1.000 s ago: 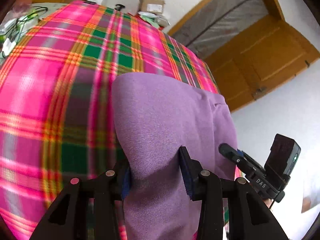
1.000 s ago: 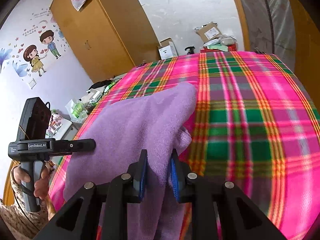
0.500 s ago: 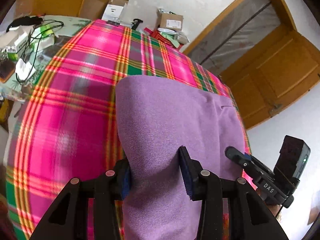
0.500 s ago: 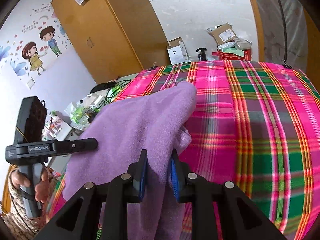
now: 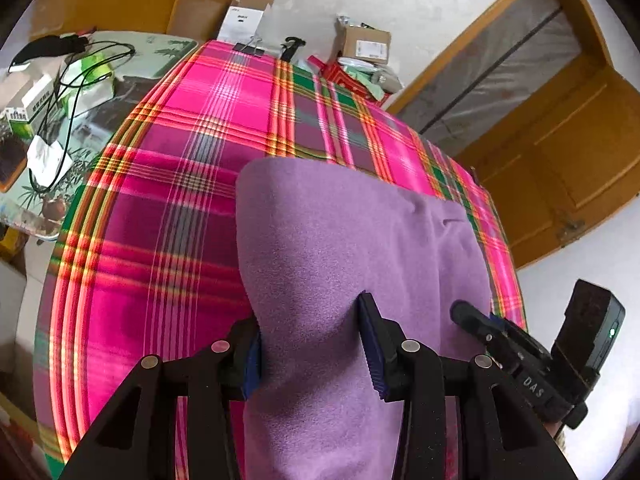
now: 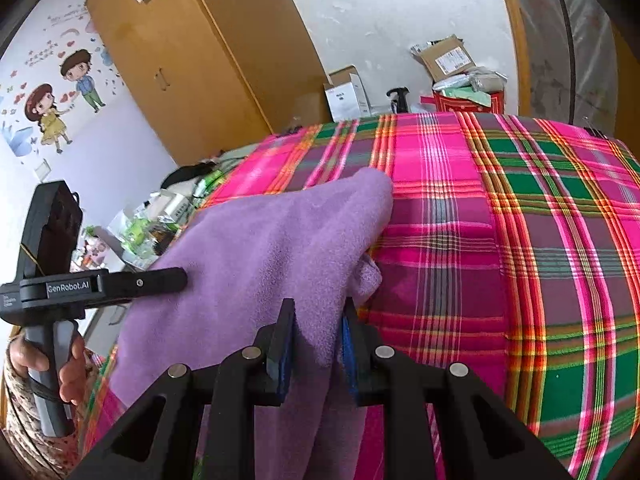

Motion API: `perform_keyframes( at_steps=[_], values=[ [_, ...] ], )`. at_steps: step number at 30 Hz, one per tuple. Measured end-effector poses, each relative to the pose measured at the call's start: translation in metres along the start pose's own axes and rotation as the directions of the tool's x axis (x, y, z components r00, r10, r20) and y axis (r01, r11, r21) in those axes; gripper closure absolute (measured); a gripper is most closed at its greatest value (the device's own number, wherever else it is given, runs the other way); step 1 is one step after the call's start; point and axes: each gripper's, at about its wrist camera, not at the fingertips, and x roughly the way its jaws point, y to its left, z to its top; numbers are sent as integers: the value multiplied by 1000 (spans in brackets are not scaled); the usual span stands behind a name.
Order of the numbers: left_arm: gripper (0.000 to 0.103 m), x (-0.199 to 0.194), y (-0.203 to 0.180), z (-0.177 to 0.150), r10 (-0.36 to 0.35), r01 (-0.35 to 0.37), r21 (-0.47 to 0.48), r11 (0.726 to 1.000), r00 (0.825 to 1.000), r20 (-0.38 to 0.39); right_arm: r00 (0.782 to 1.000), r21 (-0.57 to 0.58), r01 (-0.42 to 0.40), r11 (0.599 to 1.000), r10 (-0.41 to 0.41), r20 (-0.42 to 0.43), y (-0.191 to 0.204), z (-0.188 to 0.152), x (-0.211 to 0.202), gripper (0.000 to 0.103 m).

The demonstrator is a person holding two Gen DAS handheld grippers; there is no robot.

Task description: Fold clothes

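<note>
Together we pinch the purple garment (image 5: pixel 352 240) with both grippers, left (image 5: pixel 310 344) and right (image 6: pixel 318 344), fingers clamped on its near edge, keeping it spread across the plaid-covered desk (image 5: pixel 168 208) for folding.

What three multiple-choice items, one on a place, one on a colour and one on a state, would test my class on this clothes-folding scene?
1. Where does the far end of the purple garment lie?
A. on the plaid tablecloth
B. on the floor
C. in a cardboard box

2. What colour is most of the tablecloth?
A. blue
B. bright pink
C. white

3. What is the state of the left gripper and the right gripper?
A. both open and clear of the cloth
B. only one holds cloth
C. each is closed on a bunch of the garment

Answers: 1 A, the purple edge rests on the plaid cloth in both wrist views. 2 B, pink squares dominate, crossed by green and orange stripes. 3 C, purple fabric is pinched between each pair of pads.
</note>
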Motion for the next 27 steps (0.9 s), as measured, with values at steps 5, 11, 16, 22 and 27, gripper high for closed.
perform_keyframes(
  at_steps=[5, 11, 16, 22, 27],
  values=[
    [59, 10, 6, 3, 11, -11, -3, 1000, 1000, -19, 1000, -22, 28, 999, -28, -12, -5, -3, 10, 78],
    [56, 7, 12, -7, 14, -14, -13, 1000, 1000, -8, 999, 6, 33, 999, -33, -26, -13, -8, 13, 71],
    [56, -10, 14, -23, 43, -42, -29, 999, 999, 15, 996, -33, 86, 996, -86, -17, -10, -13, -3, 71],
    [56, -29, 11, -53, 89, -88, -32, 996, 995, 52, 999, -79, 48, 996, -47, 7, 8, -42, -35, 71],
    [56, -33, 15, -70, 79, -75, -62, 995, 995, 63, 995, -176, 98, 979, -99, 3, 27, -69, -40, 71]
  ],
)
